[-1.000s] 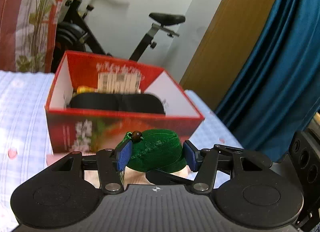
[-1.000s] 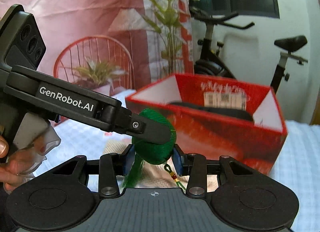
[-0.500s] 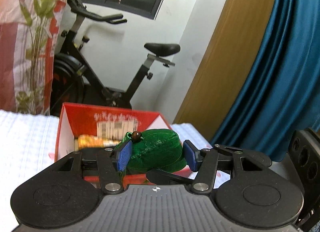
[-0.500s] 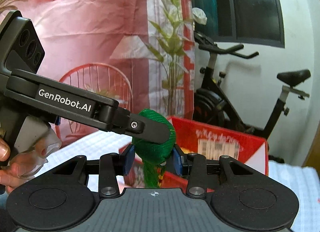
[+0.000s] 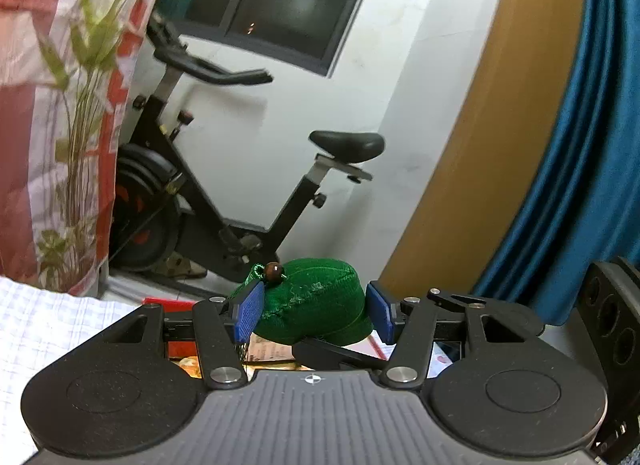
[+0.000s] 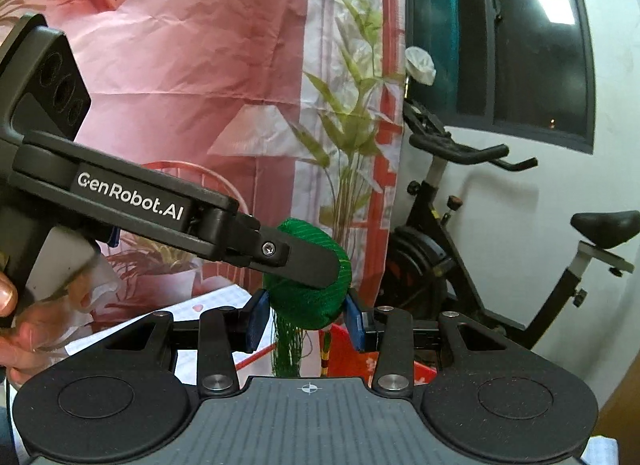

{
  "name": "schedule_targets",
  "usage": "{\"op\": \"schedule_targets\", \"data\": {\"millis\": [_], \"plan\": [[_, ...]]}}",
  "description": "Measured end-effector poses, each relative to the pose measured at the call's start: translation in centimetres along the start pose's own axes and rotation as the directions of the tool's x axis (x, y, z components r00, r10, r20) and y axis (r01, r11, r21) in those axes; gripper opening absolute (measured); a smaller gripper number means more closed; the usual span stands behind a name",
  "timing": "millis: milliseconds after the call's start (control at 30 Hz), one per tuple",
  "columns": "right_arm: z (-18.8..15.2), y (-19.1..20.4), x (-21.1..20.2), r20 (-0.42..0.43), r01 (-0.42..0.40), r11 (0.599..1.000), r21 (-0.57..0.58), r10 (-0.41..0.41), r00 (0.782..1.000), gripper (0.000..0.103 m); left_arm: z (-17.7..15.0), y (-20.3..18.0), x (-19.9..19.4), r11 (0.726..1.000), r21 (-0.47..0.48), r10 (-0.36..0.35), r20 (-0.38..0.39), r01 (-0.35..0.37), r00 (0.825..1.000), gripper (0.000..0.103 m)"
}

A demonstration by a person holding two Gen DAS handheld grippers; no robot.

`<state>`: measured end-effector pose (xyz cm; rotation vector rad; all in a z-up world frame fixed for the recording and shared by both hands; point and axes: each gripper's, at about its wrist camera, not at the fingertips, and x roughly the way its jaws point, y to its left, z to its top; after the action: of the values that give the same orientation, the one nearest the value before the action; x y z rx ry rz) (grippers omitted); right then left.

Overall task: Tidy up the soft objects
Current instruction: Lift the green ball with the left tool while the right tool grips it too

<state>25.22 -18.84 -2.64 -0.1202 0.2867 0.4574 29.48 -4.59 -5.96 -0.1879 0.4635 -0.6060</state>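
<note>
A green stuffed pouch (image 5: 316, 305) with a brown bead (image 5: 273, 271) and a green tassel (image 6: 286, 349) is gripped by both grippers at once. My left gripper (image 5: 314, 311) is shut on it from the sides with its blue pads (image 5: 249, 311). My right gripper (image 6: 306, 321) is shut on the same pouch (image 6: 312, 297), and a black finger (image 6: 296, 261) of the left gripper lies across it. The pouch is held high above the red box (image 5: 168, 301), whose rim peeks out low behind the gripper; the box also shows in the right wrist view (image 6: 348, 349).
A black exercise bike (image 5: 224, 193) stands by the white wall behind the box. A pink floral curtain (image 6: 180, 65) hangs on the left and a blue curtain (image 5: 580, 145) on the right. The checked bed sheet (image 5: 52, 321) lies below.
Both grippers have lifted the green pouch upward together. The red box has dropped almost out of view in both cameras, and the window and bike now fill the background.
</note>
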Motion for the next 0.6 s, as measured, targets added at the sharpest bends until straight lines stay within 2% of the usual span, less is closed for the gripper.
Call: {"op": "schedule_targets", "data": {"millis": [167, 367, 600], "plan": [[-0.8, -1.3, 3.8, -0.067, -0.009, 1.000, 0.015, 0.010, 0.998, 0.037, -0.8, 2.3, 2.9, 0.999, -0.037, 0.016, -0.059, -0.018, 0.998, 0.059], [-4.1, -3.2, 7.8, -0.150, -0.013, 0.994, 0.113, 0.030, 0.988, 0.037, -2.6, 4.1, 6.9, 0.998, -0.052, 0.018, -0.141, -0.026, 0.990, 0.058], [-7.3, -5.9, 9.2, -0.240, 0.072, 0.974, 0.217, -0.018, 0.971, 0.037, -3.6, 4.5, 10.8, 0.995, -0.093, -0.039, -0.204, 0.020, 0.978, 0.057]]}}
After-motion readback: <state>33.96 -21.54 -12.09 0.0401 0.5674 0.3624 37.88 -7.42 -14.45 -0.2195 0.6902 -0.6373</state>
